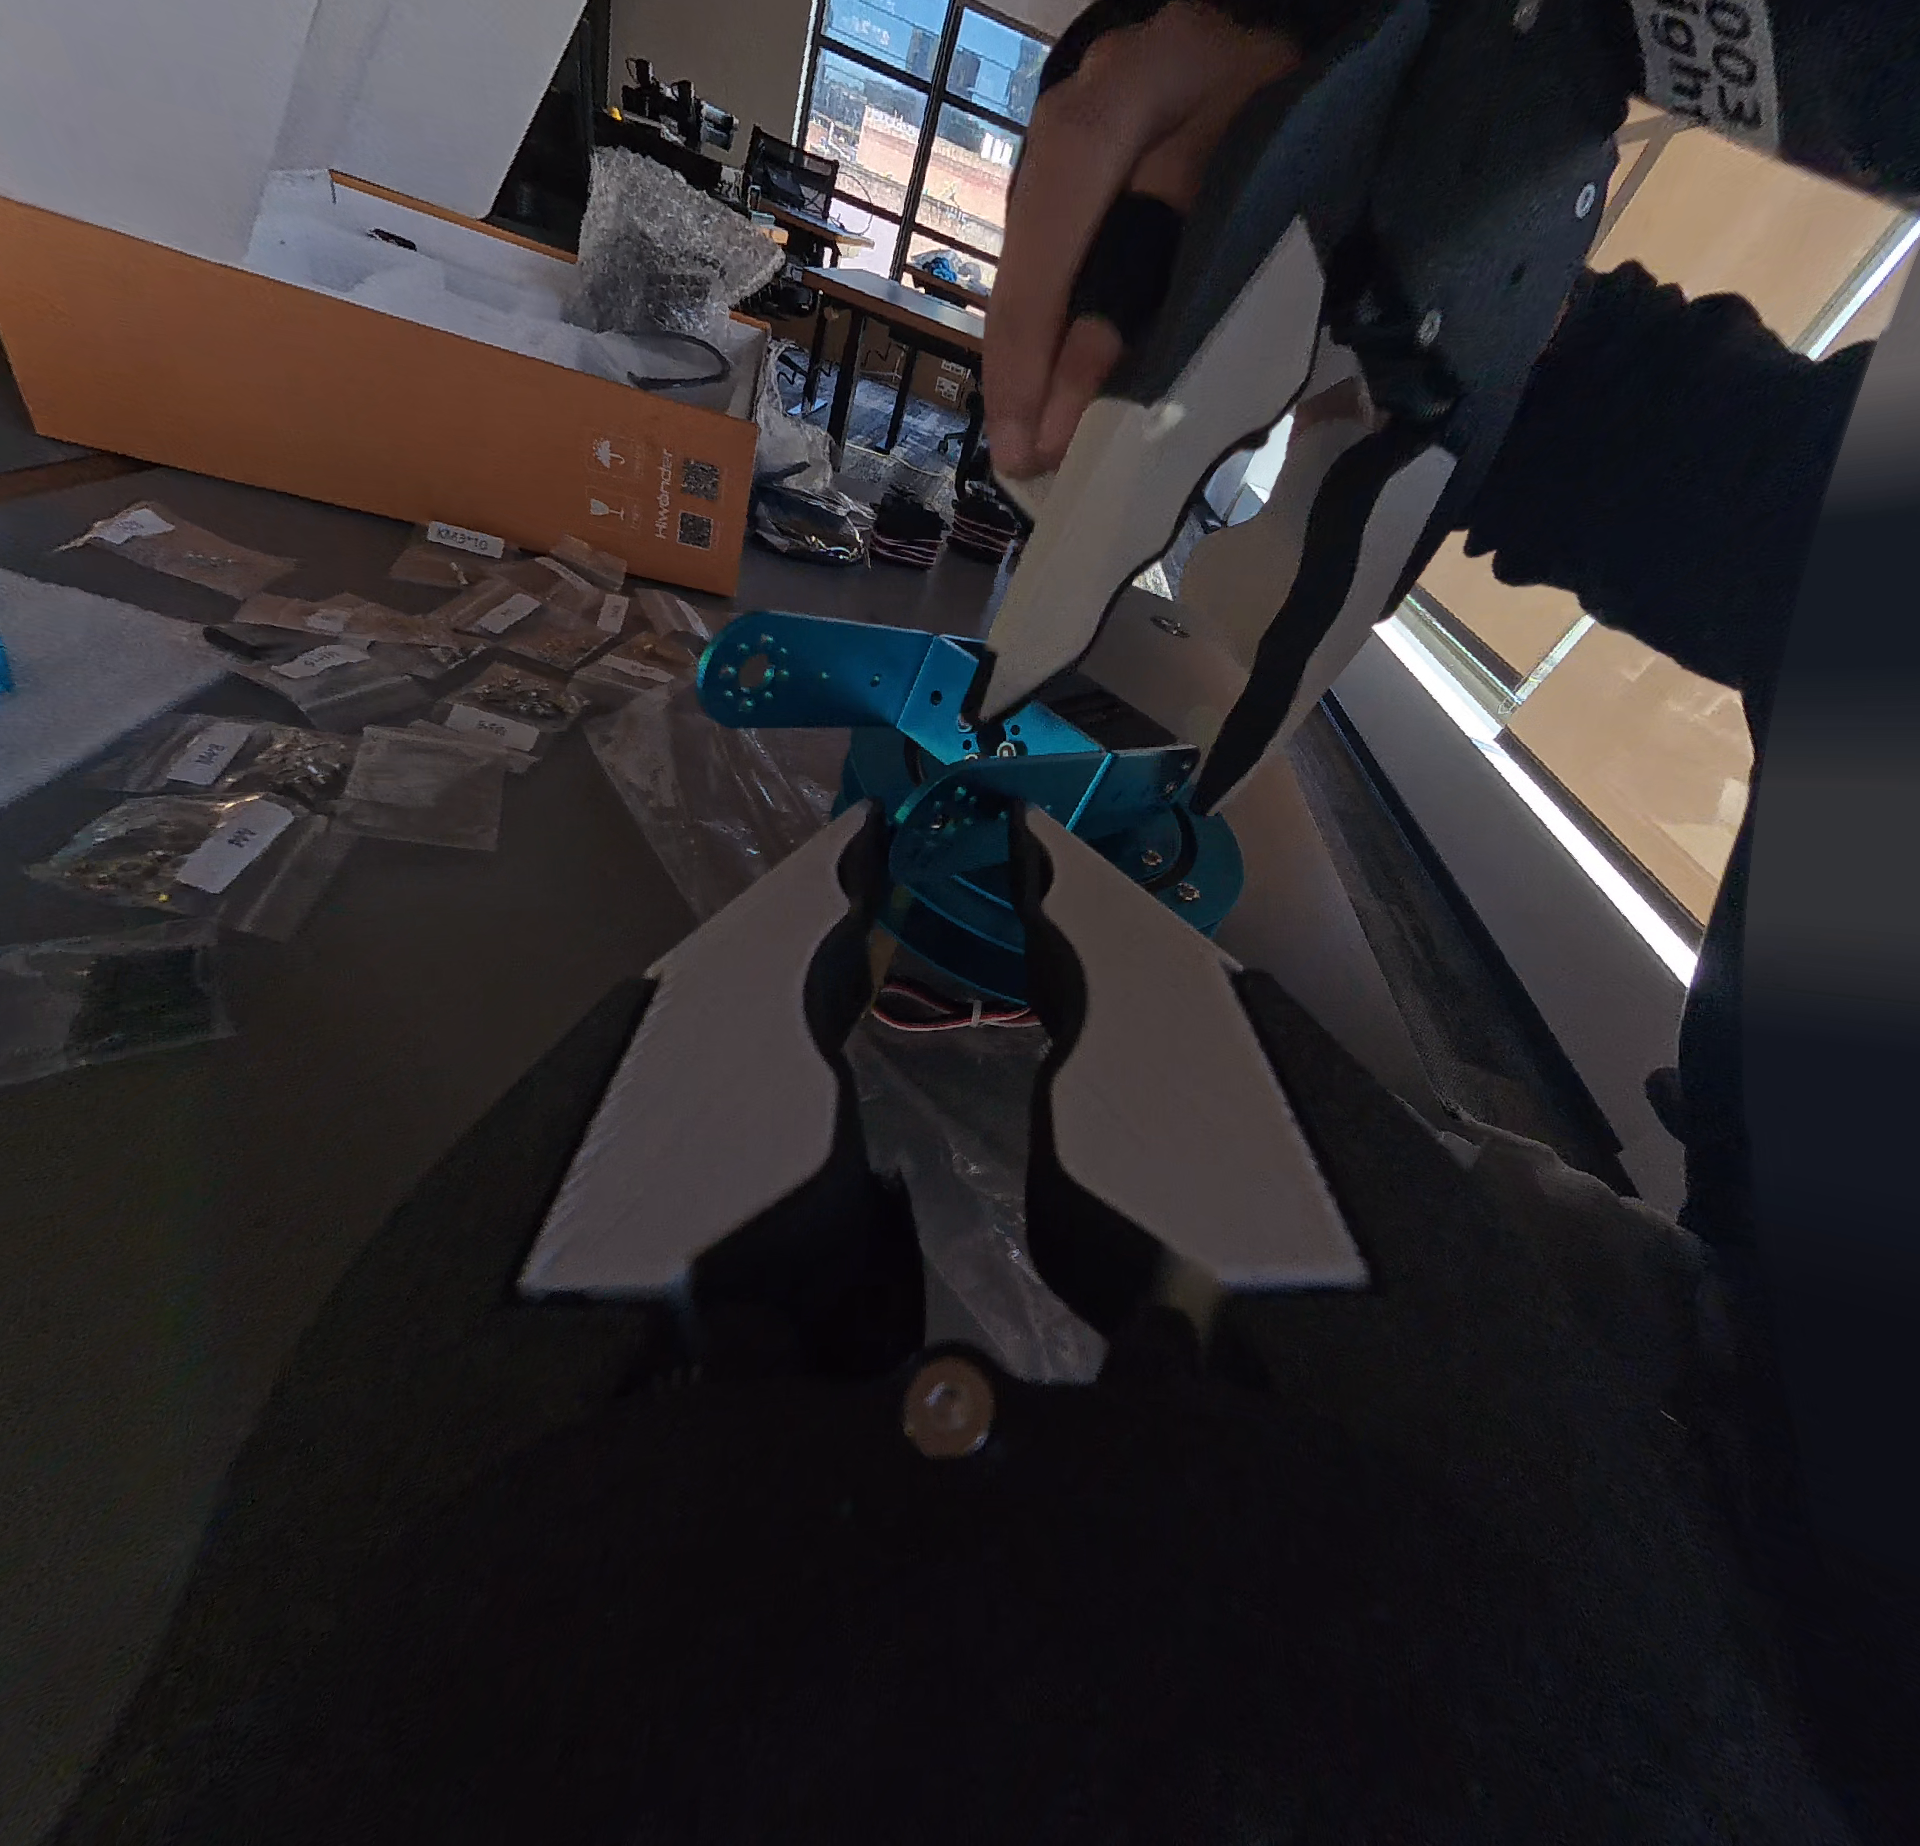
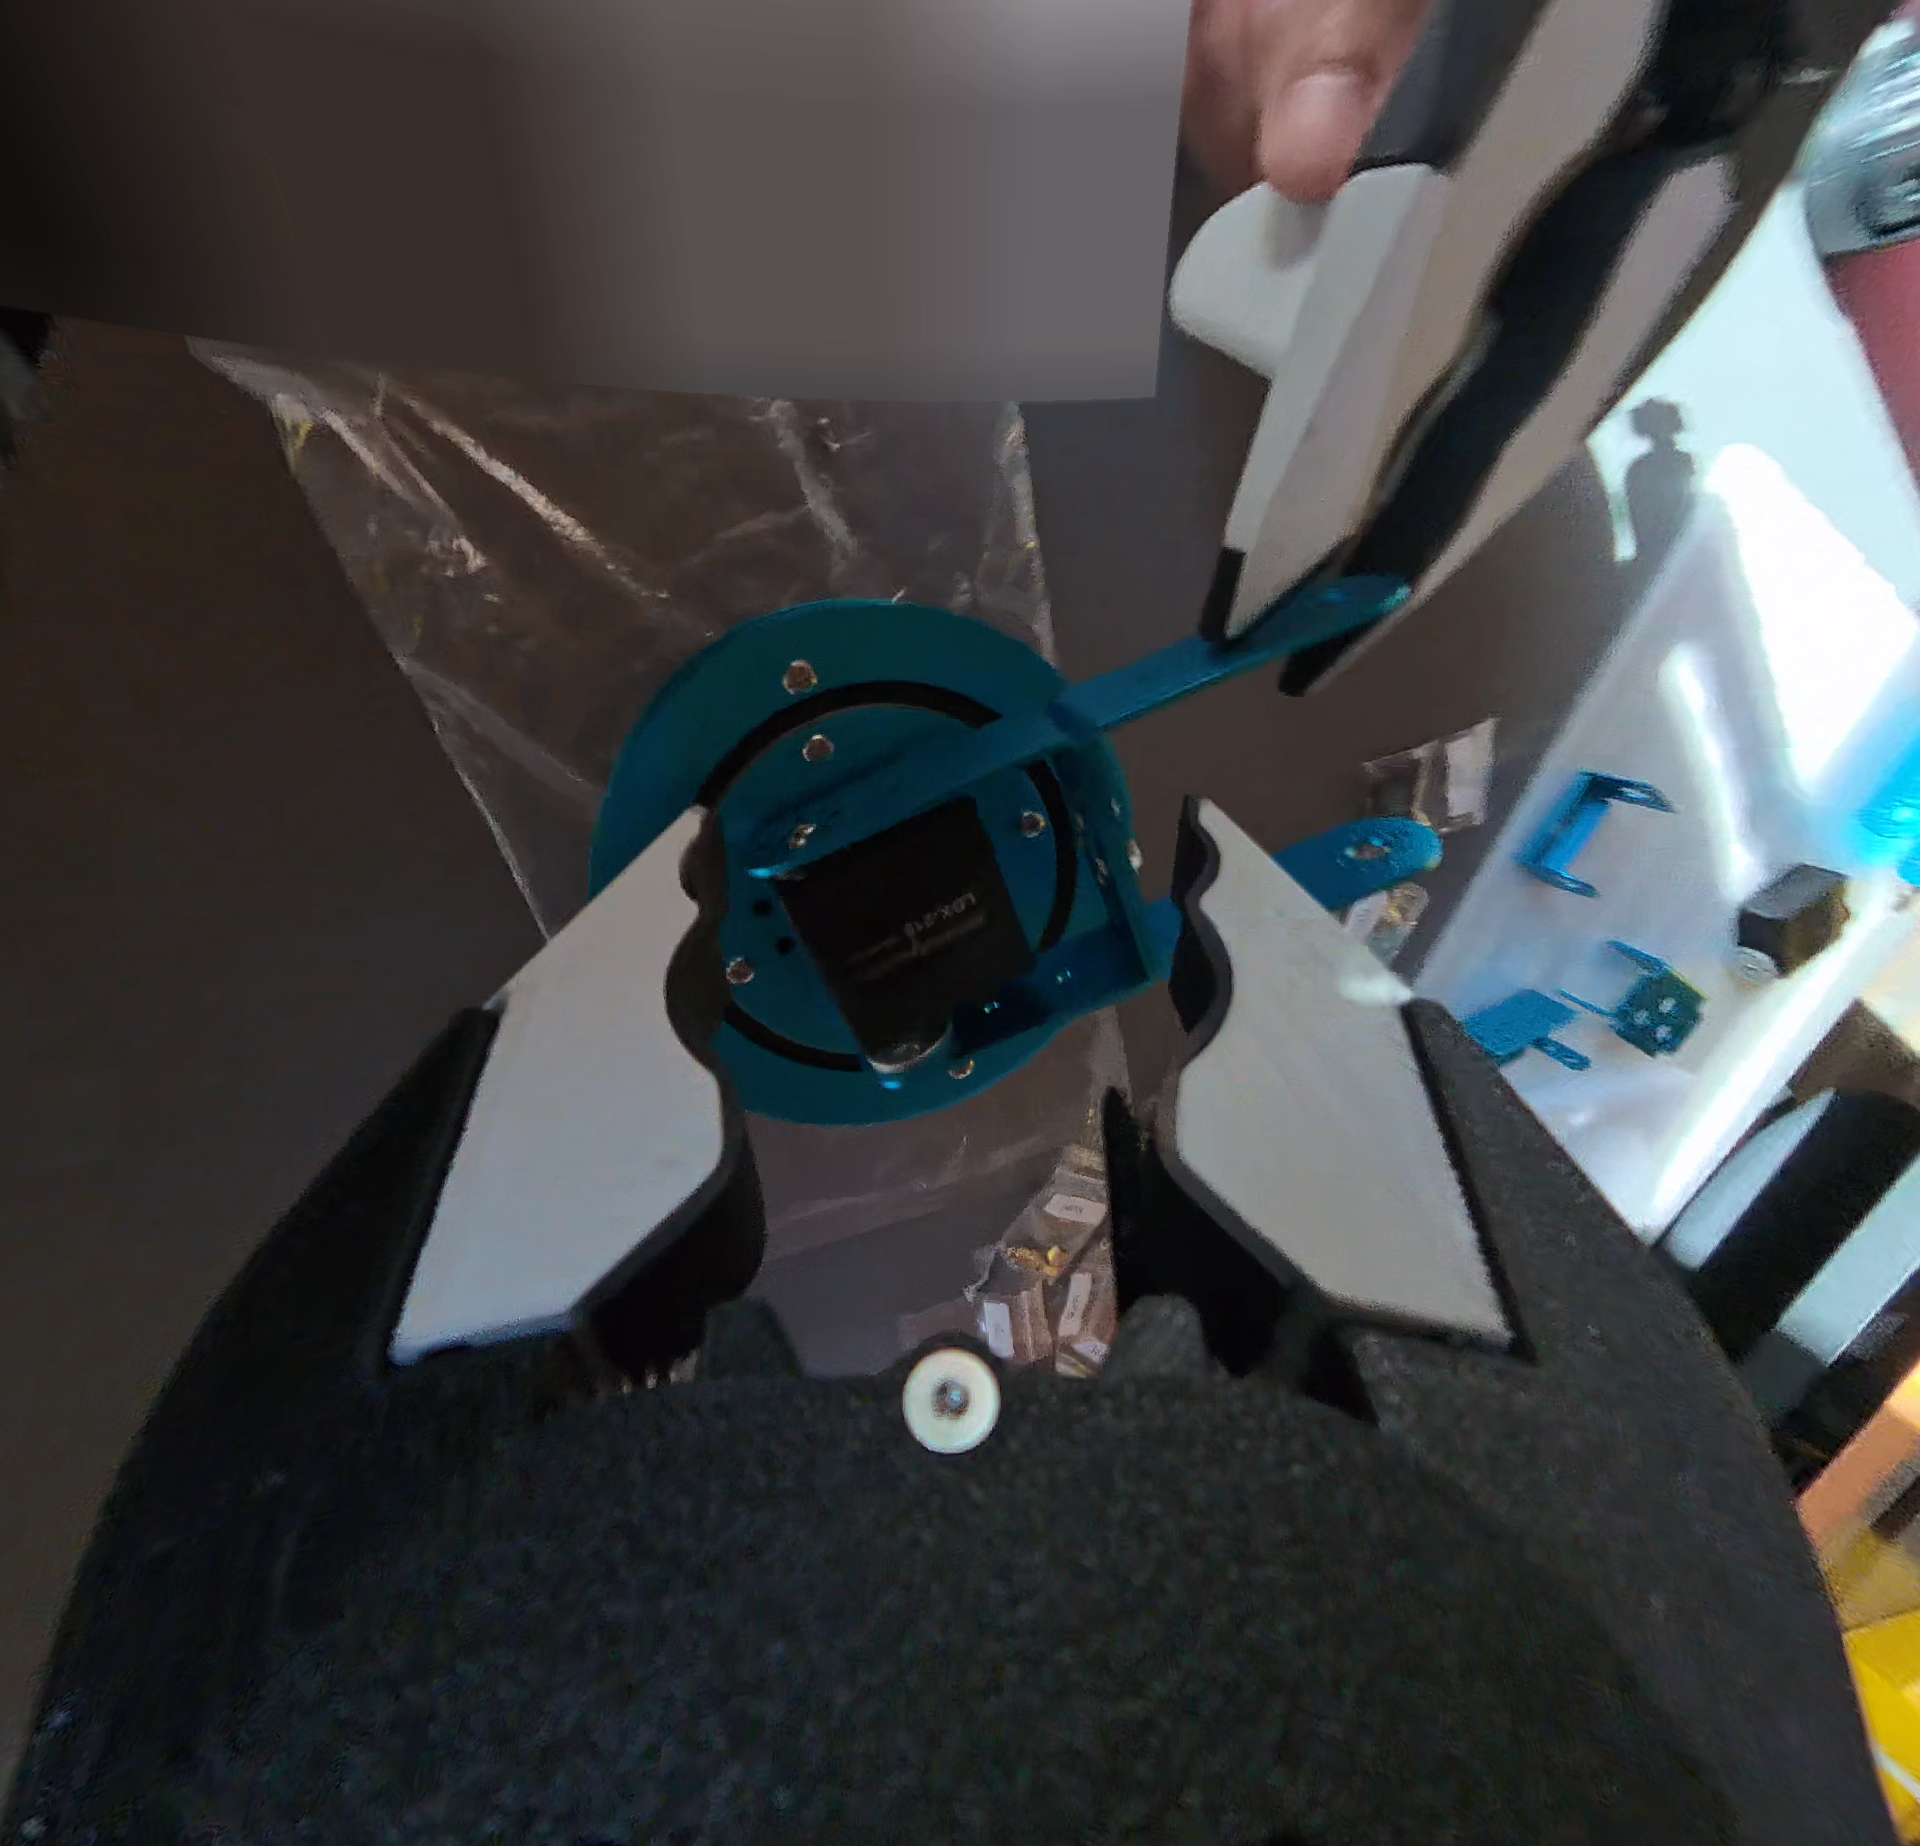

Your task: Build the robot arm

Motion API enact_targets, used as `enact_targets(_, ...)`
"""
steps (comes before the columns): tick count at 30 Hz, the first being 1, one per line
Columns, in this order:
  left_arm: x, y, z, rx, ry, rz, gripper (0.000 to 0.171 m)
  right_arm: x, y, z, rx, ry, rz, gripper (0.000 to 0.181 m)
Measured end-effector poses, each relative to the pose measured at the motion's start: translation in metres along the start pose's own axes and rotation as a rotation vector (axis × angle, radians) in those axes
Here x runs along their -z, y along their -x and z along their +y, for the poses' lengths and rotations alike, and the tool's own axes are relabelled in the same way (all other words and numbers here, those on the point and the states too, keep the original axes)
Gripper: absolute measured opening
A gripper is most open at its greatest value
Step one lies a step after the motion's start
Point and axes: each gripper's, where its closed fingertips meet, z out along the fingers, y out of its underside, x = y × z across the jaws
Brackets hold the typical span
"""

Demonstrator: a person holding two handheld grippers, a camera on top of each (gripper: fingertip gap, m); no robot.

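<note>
A blue metal turntable base (image 1: 1205, 861) (image 2: 665, 736) stands on the dark table with a black servo (image 2: 904, 923) on top, framed by a blue U-bracket (image 1: 810, 674) (image 2: 1174, 674). My left gripper (image 1: 945, 817) is shut on one flat arm of that bracket; it also shows in the right wrist view (image 2: 1262, 648), pinching the arm's end. My right gripper (image 2: 940, 825) is open wide and points down over the servo, one finger on each side. In the left wrist view it (image 1: 1091, 747) comes from above, one tip touching the bracket.
A clear plastic bag (image 2: 623, 529) lies under the base. Several small bags of screws (image 1: 239, 840) lie at the left, and an open orange box (image 1: 364, 394) stands behind them. Loose blue brackets (image 2: 1579, 840) lie on a white surface. The table edge and windows are on the right. The blue U-bracket (image 1: 810, 674) lies around 4 cm away from my right fingertips.
</note>
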Motion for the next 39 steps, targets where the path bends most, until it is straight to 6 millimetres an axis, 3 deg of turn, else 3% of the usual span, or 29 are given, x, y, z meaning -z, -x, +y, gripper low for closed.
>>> enact_targets(5,0.0,0.001,0.007,0.089,0.031,-0.009,0.023,-0.006,0.005,0.0,0.071,0.012,-0.043,0.075)
enact_targets(9,-0.011,-0.008,0.031,0.204,0.122,0.0,0.054,-0.006,0.006,0.0,0.083,0.016,-0.063,0.072)
enact_targets(14,-0.032,-0.008,0.047,0.306,0.206,-0.019,0.06,-0.006,0.009,0.002,0.087,0.04,-0.074,0.077)
enact_targets(17,-0.039,-0.007,0.048,0.384,0.209,0.019,0.058,-0.003,0.01,0.009,0.113,0.105,-0.059,0.083)
enact_targets(22,-0.045,-0.009,0.046,0.392,0.195,0.035,0.053,-0.004,0.009,0.012,0.154,0.143,-0.041,0.077)
enact_targets(39,-0.045,-0.007,0.046,0.402,0.156,-0.001,0.047,-0.006,0.009,0.012,0.073,0.055,-0.07,0.075)
